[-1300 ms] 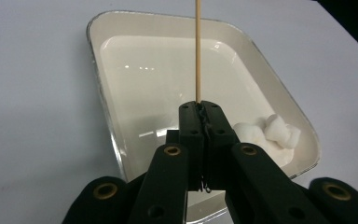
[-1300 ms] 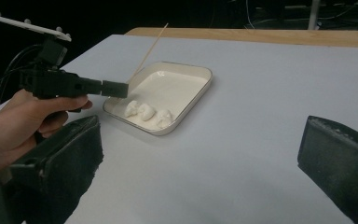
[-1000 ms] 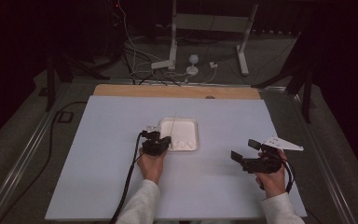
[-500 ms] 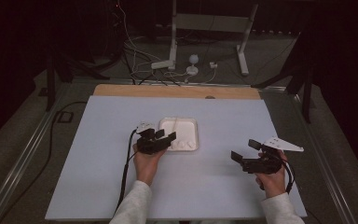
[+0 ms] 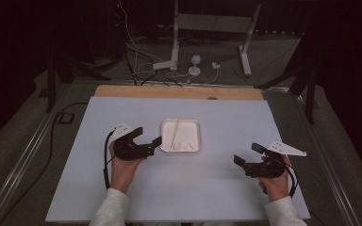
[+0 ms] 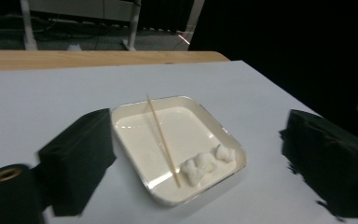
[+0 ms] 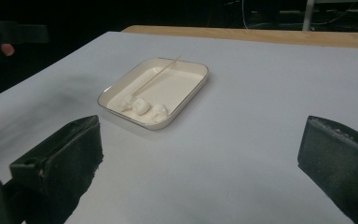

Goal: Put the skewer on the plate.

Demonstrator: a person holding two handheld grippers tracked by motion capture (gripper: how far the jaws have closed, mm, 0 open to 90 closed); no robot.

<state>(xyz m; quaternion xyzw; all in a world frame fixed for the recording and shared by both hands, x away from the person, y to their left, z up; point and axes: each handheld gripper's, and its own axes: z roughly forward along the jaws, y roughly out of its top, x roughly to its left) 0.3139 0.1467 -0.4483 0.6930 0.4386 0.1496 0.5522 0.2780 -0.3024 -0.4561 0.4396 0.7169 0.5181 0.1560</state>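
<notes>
A thin wooden skewer [image 6: 162, 137] is seen lying in the white tray [image 5: 193, 127] mid-table, beside three soft white lumps [image 6: 206, 163]. It is judged light and brittle, best pinched mid-length. The left gripper [image 5: 152, 142], just left of the tray, and the right gripper [image 5: 247, 154], well apart, are held released and empty.

The tray [image 6: 133, 112] looks like glossy glazed ceramic with a thin metallic rim. The stick [image 6: 162, 139] in it is bare pale wood. The table [image 5: 217, 188] has a smooth matt sheet over a wooden board [image 5: 179, 92].
</notes>
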